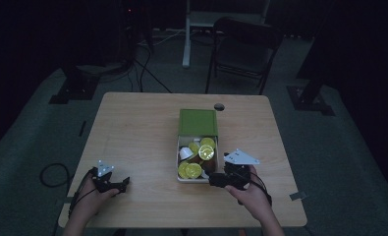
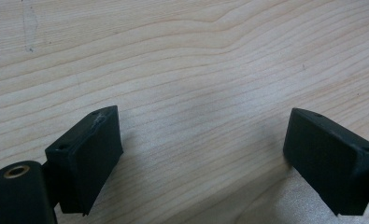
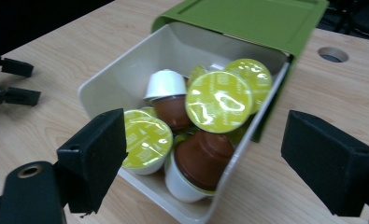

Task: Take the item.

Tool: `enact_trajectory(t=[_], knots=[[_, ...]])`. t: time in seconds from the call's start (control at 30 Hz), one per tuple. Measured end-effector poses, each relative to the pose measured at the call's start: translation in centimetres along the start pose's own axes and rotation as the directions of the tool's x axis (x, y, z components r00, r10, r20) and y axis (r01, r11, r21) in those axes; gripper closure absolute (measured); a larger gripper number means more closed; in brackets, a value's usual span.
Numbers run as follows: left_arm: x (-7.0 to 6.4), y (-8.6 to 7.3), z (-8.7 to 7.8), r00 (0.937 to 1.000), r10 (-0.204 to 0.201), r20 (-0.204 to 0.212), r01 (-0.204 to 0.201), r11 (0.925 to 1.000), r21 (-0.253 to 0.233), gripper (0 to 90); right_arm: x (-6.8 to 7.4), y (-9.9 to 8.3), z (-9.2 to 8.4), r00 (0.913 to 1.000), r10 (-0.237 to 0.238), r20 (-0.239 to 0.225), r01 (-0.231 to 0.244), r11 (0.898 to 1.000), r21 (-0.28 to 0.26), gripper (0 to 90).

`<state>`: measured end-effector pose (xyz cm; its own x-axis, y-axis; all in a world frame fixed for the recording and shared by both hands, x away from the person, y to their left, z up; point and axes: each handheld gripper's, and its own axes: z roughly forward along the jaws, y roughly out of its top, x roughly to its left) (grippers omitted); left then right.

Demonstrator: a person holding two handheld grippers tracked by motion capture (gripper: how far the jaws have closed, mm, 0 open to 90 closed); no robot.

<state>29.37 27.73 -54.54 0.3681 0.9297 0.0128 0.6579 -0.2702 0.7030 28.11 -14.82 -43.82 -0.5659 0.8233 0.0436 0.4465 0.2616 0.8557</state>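
A green box sleeve [image 1: 197,122] [image 3: 247,18] lies right of the table's middle, with its white drawer [image 1: 178,147] [image 3: 102,79] pulled out toward me. Several coffee capsules fill the drawer: yellow-green foil lids [image 1: 206,152] [image 3: 218,101], a brown one lying on its side [image 3: 203,156], and a white-capped one [image 3: 166,84]. My right gripper [image 1: 213,179] [image 3: 205,144] is open at the drawer's front right corner, its jaws aimed at the capsules without touching them. My left gripper [image 1: 124,184] [image 2: 203,140] is open near the table's front left, over bare wood.
The wooden table [image 1: 132,132] has a round cable hole [image 1: 219,106] [image 3: 332,54] just behind the box. A dark folding chair [image 1: 240,49] stands beyond the far edge. A cable loop [image 1: 51,174] lies on the floor to the left.
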Motion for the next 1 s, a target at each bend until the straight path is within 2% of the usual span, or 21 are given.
enact_trajectory(t=[0.4, 0.47, 0.7, 1.0], knots=[[0.0, 0.0, 0.0, 1.0000, 0.000, 0.000, 0.000, 1.0000, 0.000, 11.7, 1.9, 0.2, 1.8, 0.9980, -0.028, -0.057, 0.029, 0.999, 0.026, 14.0], [0.0, 0.0, 0.0, 1.0000, 0.000, 0.000, 0.000, 1.0000, 0.000, 11.8, 2.1, 0.1, 2.1, 0.9977, -0.013, -0.067, 0.015, 0.999, 0.030, 14.0], [0.0, 0.0, 0.0, 1.0000, 0.000, 0.000, 0.000, 1.0000, -0.001, 11.7, 2.8, -0.4, 3.4, 0.9959, -0.013, -0.089, 0.016, 0.999, 0.037, 13.9], [0.0, 0.0, 0.0, 1.0000, 0.000, 0.000, 0.000, 1.0000, 0.000, 11.7, 3.5, -1.3, 5.1, 0.9936, -0.057, -0.097, 0.063, 0.996, 0.058, 14.6]])
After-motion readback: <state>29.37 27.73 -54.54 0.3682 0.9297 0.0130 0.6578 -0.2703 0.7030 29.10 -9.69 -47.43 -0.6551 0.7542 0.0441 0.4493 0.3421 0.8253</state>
